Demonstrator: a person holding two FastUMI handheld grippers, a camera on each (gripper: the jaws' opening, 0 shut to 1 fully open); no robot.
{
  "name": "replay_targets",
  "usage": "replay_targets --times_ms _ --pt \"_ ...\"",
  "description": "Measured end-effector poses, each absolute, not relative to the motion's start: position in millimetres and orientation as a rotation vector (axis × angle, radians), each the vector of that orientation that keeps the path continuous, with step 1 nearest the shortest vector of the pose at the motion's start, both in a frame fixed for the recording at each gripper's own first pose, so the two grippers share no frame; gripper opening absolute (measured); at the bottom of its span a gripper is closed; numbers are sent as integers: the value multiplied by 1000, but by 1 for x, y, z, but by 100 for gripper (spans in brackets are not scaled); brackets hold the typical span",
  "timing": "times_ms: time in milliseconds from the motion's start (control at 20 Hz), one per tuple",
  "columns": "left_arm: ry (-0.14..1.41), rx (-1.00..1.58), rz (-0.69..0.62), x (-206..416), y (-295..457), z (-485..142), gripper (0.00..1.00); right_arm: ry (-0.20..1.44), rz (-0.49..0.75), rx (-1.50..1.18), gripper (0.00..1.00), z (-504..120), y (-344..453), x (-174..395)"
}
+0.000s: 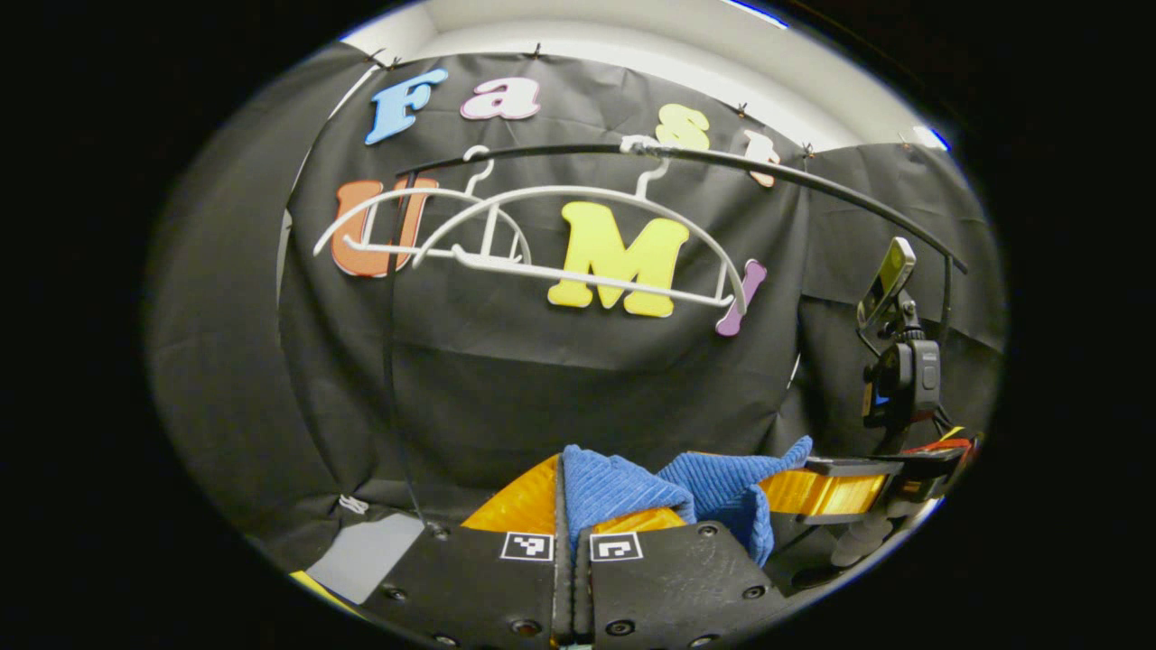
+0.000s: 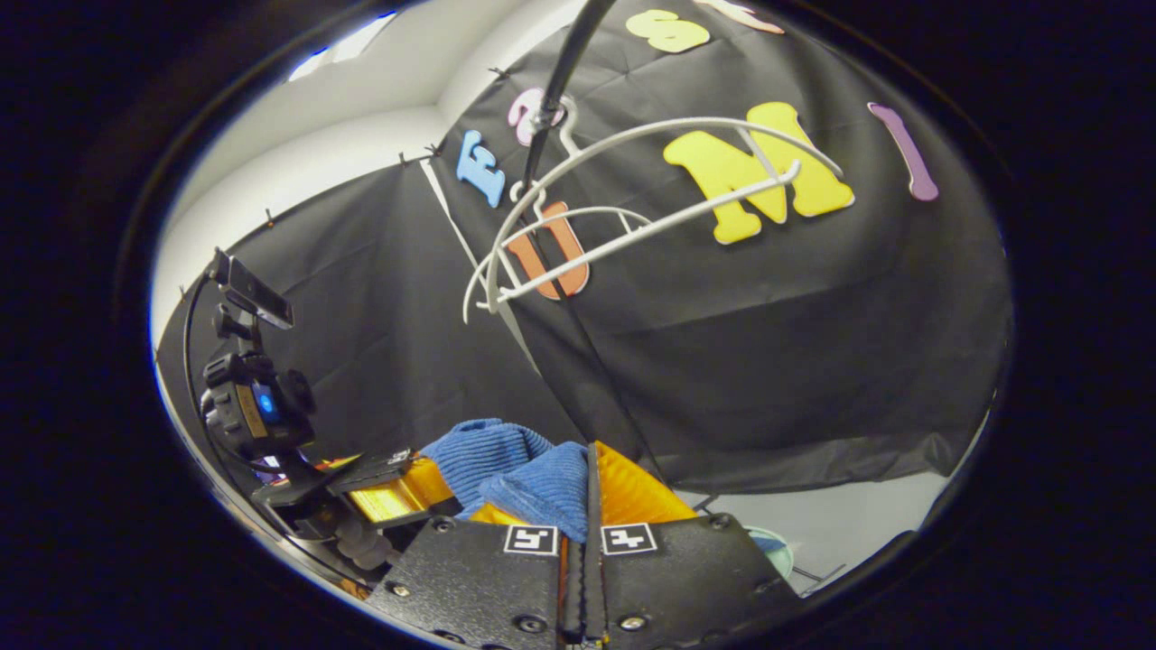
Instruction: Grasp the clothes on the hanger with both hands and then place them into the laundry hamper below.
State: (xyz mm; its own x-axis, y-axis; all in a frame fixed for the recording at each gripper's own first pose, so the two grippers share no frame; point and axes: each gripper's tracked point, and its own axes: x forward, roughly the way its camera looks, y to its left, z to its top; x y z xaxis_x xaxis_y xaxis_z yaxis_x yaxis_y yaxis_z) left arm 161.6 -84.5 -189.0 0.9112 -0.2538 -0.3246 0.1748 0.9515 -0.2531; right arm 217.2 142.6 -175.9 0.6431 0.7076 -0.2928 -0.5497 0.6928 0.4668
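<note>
A blue ribbed garment (image 1: 623, 492) hangs bunched between my two grippers, off the hangers. My left gripper (image 1: 562, 483) is shut on one end, with cloth squeezed between its fingers. The garment stretches right to my right gripper (image 1: 835, 492), held a little farther off. In the right gripper view, my right gripper (image 2: 591, 469) is shut on the blue garment (image 2: 524, 474), and the left gripper (image 2: 384, 496) holds its other end at the lower left. Two bare white hangers (image 1: 578, 271) hang on the black rail (image 1: 722, 162) above.
The white hangers (image 2: 650, 226) and the rail (image 2: 564, 72) are overhead, in front of the black cloth wall. A phone on a mount (image 1: 890, 275) rides on the right gripper. A pale floor strip (image 2: 840, 519) with a small round greenish thing (image 2: 768, 546) lies at the lower right.
</note>
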Motion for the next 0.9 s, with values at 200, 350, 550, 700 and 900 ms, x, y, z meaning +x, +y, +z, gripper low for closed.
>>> replay_targets --times_ms 200,350,550,700,900 --pt "462 -258 -225 144 -93 -266 1 613 663 295 5 -249 139 212" --pt "552 -290 -218 129 -103 -328 1 714 612 256 5 -307 129 206" --pt "687 -300 -192 116 -116 -392 1 834 531 218 5 -373 115 201" --pt "769 -303 -169 103 -119 -427 1 900 496 182 5 -409 114 197" --pt "882 -295 -134 80 -121 -458 1 977 454 148 5 -451 105 190"
